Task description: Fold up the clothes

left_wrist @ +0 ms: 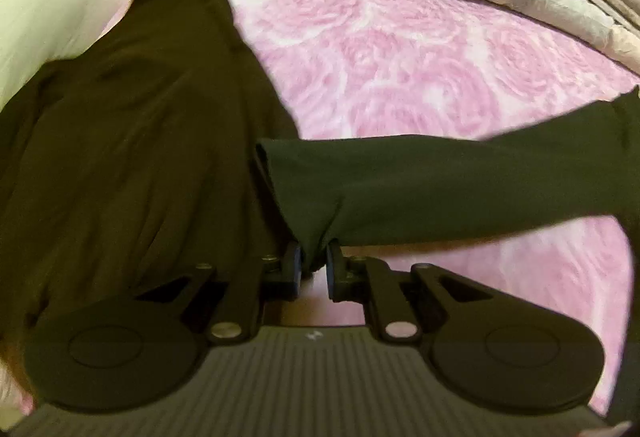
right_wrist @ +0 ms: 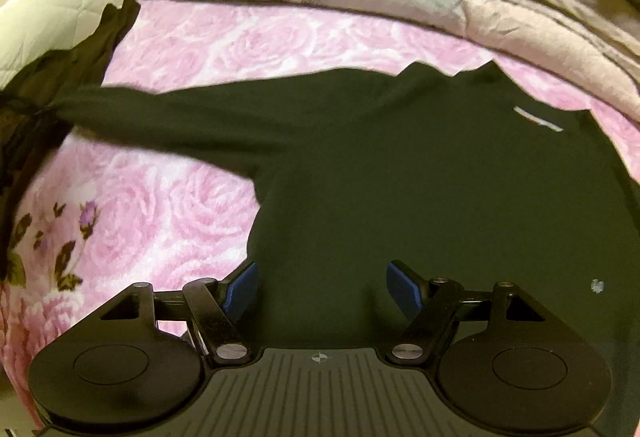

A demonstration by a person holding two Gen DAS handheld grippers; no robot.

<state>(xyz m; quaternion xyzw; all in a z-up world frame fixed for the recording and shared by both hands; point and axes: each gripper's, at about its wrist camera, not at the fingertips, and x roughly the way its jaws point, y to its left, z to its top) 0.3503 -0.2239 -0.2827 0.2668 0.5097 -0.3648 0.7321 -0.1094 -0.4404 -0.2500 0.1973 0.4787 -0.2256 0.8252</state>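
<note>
Dark green top (right_wrist: 400,165), pink rose-patterned blanket (right_wrist: 248,41)

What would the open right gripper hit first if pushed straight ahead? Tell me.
Probably the dark green shirt: the right gripper hangs open above its body, and the fabric fills the line ahead. Depth is unclear.

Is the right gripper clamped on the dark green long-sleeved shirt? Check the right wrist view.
No: the right gripper hangs with its blue pads spread wide over the dark green long-sleeved shirt, pinching no fabric.
</note>
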